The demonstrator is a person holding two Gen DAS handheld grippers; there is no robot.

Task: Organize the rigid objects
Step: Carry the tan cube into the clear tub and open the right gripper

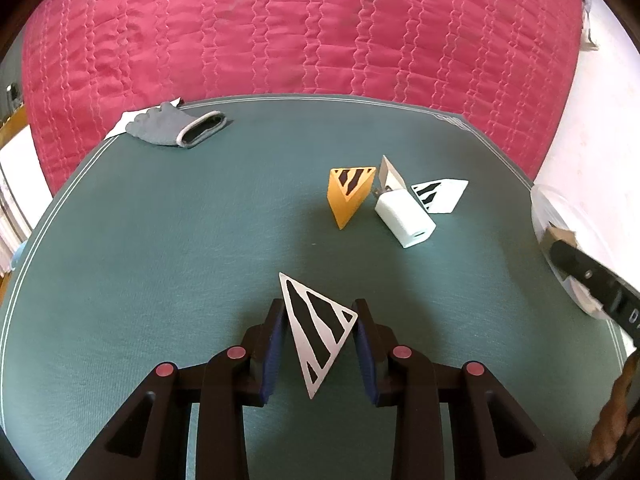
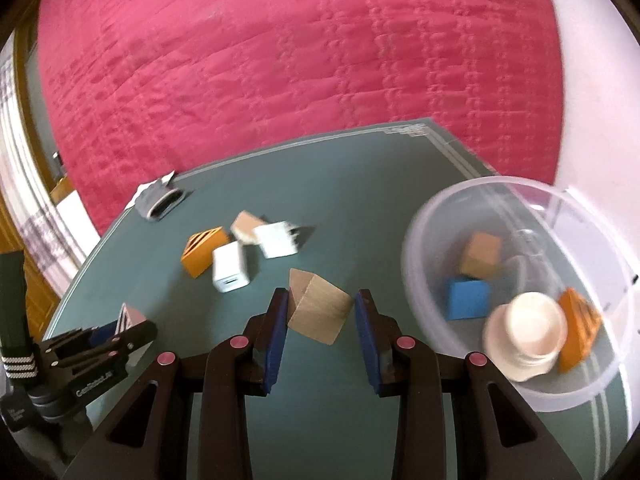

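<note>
Between the left tongs' (image 1: 320, 344) pads sits a white striped wedge (image 1: 316, 330), clamped, its long axis running back toward the handles, its sharp tip nearest them. Right tongs (image 2: 320, 316) clamp a wooden block (image 2: 318, 306), tilted, left of the clear bowl (image 2: 424, 216).

green mat (image 1: 160, 240) bears blocks, charger, probably glove.

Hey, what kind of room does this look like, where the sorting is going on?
Probably a bedroom at home. A pink quilted bedspread fills the background right behind a green table, and a grey glove lies on the table's far edge.
</note>
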